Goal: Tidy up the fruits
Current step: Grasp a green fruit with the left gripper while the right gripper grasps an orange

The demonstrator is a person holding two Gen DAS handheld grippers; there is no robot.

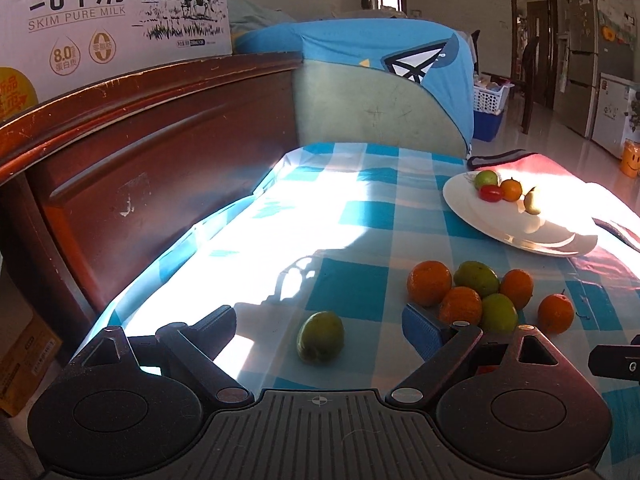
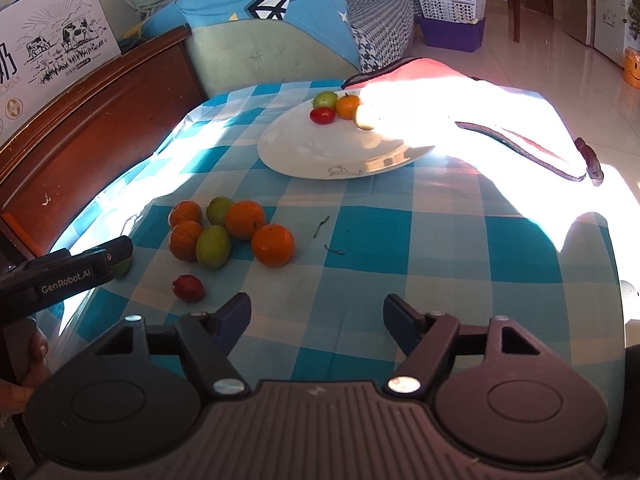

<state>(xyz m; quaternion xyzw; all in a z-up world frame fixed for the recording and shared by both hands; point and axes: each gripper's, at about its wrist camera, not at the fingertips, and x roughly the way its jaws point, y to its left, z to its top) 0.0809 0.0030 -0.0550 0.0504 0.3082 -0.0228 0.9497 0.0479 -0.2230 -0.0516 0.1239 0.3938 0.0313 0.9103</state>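
A white plate [image 1: 480, 216] [image 2: 304, 152] at the far side of the checked table holds a green fruit [image 2: 324, 99], a small orange [image 2: 347, 106], a red tomato [image 2: 322, 115] and one more pale fruit [image 2: 365, 117]. A cluster of oranges and green fruits [image 1: 472, 292] [image 2: 228, 232] lies on the cloth. My left gripper [image 1: 320, 324] is open, with a lone green fruit [image 1: 321, 336] between its fingers. My right gripper [image 2: 316, 316] is open and empty above the cloth. A red tomato [image 2: 188, 287] lies left of it.
A blue-white checked cloth [image 2: 400, 240] covers the table. A pink cloth [image 2: 460, 104] lies by the plate in strong sunlight. A wooden headboard [image 1: 140, 140] runs along the left. A blue cushioned seat [image 1: 380, 80] stands behind the table.
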